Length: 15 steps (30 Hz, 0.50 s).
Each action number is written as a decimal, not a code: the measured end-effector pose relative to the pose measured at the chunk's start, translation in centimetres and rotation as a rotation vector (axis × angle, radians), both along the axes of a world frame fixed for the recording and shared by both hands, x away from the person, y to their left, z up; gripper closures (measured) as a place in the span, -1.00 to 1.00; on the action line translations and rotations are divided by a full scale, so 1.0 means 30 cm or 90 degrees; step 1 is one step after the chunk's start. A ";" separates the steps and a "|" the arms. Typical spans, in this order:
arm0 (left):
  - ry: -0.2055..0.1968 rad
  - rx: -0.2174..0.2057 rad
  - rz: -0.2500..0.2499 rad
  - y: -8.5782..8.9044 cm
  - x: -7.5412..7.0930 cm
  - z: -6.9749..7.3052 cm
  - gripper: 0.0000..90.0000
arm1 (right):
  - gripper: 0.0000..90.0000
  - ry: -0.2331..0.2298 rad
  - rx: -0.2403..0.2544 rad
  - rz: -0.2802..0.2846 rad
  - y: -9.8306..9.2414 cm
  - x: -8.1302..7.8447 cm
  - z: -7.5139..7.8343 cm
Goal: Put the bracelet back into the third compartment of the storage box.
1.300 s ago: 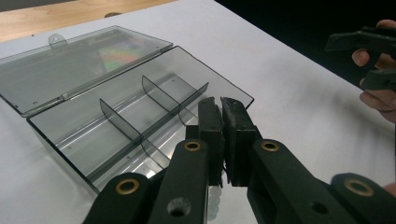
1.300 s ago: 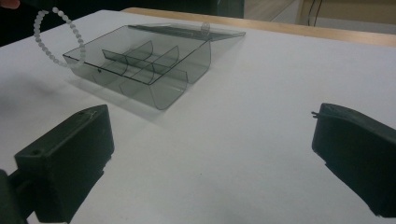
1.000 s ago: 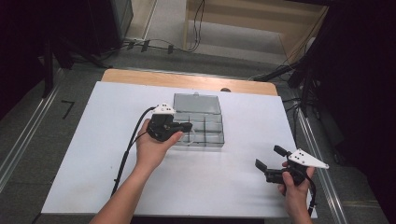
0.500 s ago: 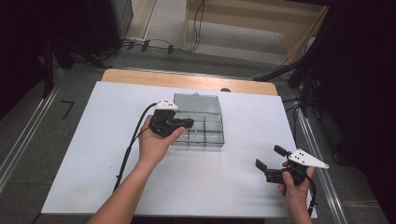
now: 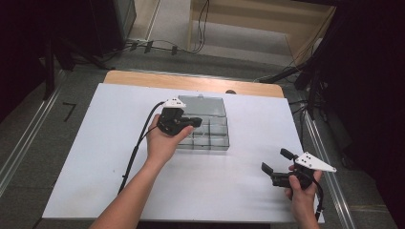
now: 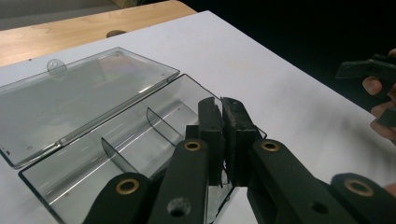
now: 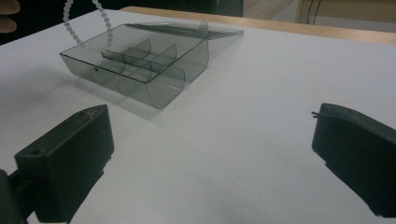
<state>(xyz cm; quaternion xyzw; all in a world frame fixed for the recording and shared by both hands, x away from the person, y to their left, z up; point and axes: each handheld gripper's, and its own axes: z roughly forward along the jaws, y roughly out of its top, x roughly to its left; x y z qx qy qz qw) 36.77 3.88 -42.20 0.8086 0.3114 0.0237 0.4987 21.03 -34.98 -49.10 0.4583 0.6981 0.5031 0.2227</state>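
**Left tongs clenched over the open box, right tongs released at lower right**

High view: your left forearm runs up from the bottom edge toward the frame's middle, and your left hand (image 5: 162, 143) holds the left gripper (image 5: 189, 123) over the near-left part of the clear compartment box (image 5: 210, 131), which sits just above centre on the white table (image 5: 95, 143). The box's lid (image 5: 205, 106) lies folded back on the far side. Your right hand (image 5: 301, 188) sits at lower right, well apart from the box, with the right gripper (image 5: 274, 161) pointing left and its jaws spread.

Left gripper view: your jaws rise from the bottom centre pressed almost together, above the box's near compartments; whether they pinch anything you cannot tell here. The dividers (image 6: 159, 123) and the flat lid at upper left are plain. Your other hand's fingers (image 6: 380, 100) show at the right edge.

Right gripper view: your jaws stand wide at the lower corners with bare table between. The box sits upper left, and above it hangs a looped string of white beads (image 7: 105, 28), running up to the top edge.
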 end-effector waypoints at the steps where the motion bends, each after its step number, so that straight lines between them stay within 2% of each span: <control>1: -0.001 0.001 0.001 -0.004 0.003 0.000 0.94 | -1.00 0.000 0.000 0.000 0.000 0.000 0.000; 15: -0.002 0.001 -0.003 -0.053 0.039 -0.009 0.94 | -1.00 0.002 0.004 -0.002 -0.002 0.000 -0.002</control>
